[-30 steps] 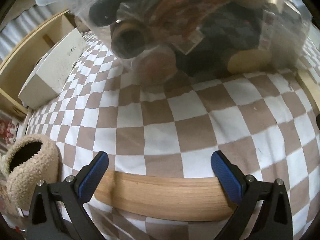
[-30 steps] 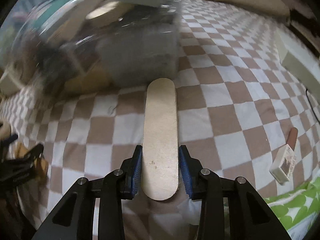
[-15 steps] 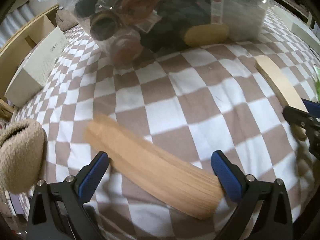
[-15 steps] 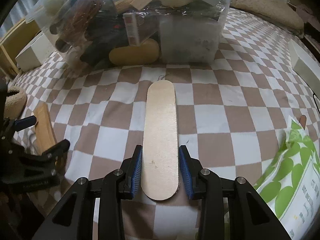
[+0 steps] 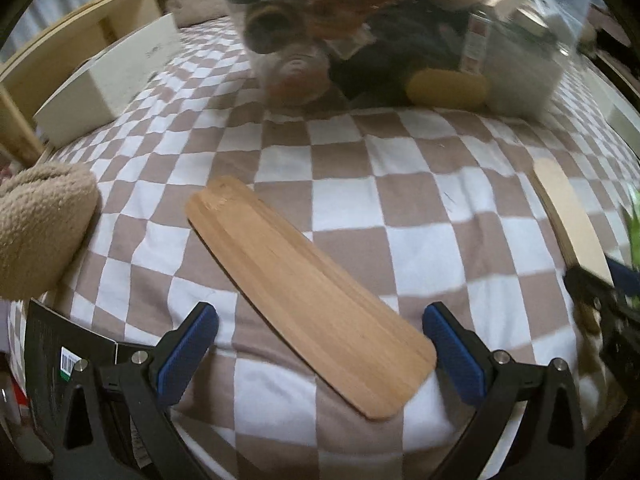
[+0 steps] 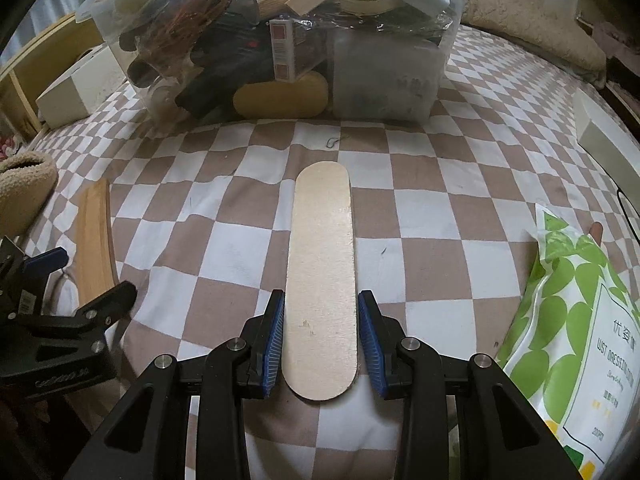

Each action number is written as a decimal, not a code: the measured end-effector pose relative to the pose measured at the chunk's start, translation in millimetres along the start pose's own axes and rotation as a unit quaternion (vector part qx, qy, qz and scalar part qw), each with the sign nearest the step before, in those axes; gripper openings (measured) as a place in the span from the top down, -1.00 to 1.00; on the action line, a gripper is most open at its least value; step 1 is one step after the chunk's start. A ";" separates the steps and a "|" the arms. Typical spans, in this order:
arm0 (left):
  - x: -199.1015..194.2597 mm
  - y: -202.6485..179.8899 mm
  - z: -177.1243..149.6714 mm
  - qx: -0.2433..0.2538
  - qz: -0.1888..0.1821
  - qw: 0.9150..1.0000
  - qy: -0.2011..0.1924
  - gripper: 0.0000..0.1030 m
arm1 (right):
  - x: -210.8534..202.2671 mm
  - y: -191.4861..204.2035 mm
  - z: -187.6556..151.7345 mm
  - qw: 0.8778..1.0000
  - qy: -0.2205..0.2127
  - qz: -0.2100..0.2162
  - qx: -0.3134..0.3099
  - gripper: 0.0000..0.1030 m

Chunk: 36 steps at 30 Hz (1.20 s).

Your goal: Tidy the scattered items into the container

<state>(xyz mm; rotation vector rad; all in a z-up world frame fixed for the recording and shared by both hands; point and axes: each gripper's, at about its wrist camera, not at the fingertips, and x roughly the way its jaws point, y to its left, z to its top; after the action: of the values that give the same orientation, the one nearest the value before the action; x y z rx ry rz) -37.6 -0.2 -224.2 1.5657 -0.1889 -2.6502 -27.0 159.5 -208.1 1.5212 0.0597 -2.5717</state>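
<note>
Pale wooden stick point(image 6: 322, 280) pinched in right gripper point(image 6: 321, 338), pointing at twelve toward bin point(image 6: 280, 40); left gripper point(image 5: 320, 354) spread over brown slat point(image 5: 308, 288).

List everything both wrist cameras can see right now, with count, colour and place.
Container: one, clear plastic, crammed full, far side of the checked cloth.
Pale stick: one, light wood, clamped in the right gripper.
Brown slat: one, tan wood, lying between the left gripper's open fingers.
Boxes: two, cream, left and right edges.
Fleece slipper: one, beige, left.
Packet: one, green and white, right.
Left gripper: black, blue pads, open.
Right gripper: black, blue pads, shut.
</note>
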 end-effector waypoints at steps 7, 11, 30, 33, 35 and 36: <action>13.2 23.3 13.8 -0.087 0.050 0.995 -0.008 -1.00 | 0.2 -0.4 1.0 1.000 0.000 0.000 0.000 0.28; 10.2 17.5 7.2 -0.124 0.075 0.989 -0.005 -1.00 | 0.7 0.1 2.5 1.000 0.001 0.000 0.000 0.28; 18.6 18.6 19.7 -0.140 0.015 0.990 0.005 -0.56 | 6.3 5.3 6.4 1.000 0.000 -0.002 -0.002 0.28; 10.2 14.2 14.7 -0.128 0.002 0.992 -0.001 -0.26 | 6.2 5.2 6.4 1.000 0.000 -0.002 -0.001 0.28; 6.9 10.1 14.6 -0.112 -0.004 0.994 -0.007 -0.18 | 6.3 5.4 7.4 1.000 0.000 -0.001 0.000 0.28; 5.9 8.2 14.9 -0.104 -0.008 0.995 -0.009 -0.10 | 5.1 3.9 7.2 1.000 0.000 0.000 0.000 0.28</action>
<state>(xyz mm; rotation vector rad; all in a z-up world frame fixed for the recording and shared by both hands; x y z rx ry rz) -53.5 -7.9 -221.1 1.4832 0.0962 -2.5990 -35.1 154.3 -208.9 1.5216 0.0597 -2.5726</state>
